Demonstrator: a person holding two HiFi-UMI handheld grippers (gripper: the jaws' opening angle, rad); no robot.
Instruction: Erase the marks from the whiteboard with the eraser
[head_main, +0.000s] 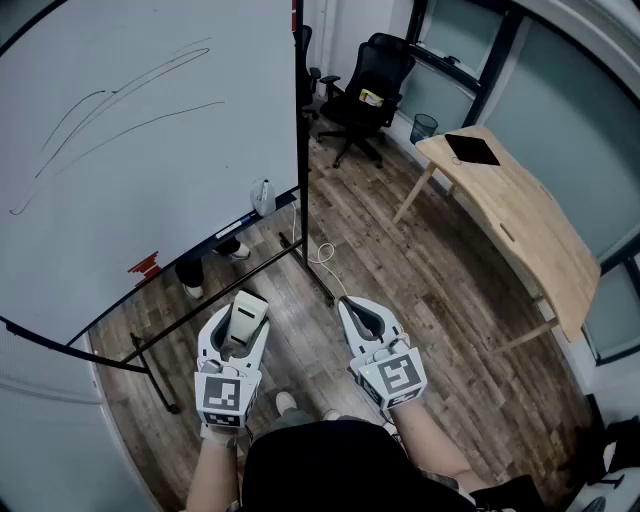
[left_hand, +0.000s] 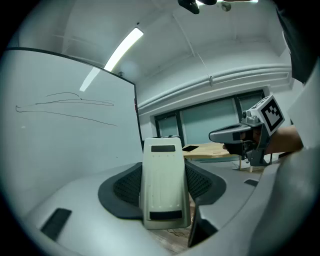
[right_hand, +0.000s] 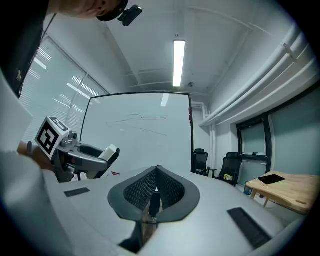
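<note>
Beneath you, the wooden floor (head_main: 440, 290) carries the whiteboard stand (head_main: 303, 200), a white cable (head_main: 322, 255) by its foot, an office chair (head_main: 370, 85), a bin (head_main: 423, 127) and a wooden table (head_main: 530, 230). A flat black item (head_main: 472, 150) lies at the table's far end.

No readable text or numbers, whiteboard (head_main: 150, 220) carries only scribbled lines (head_main: 108, 94)
</note>
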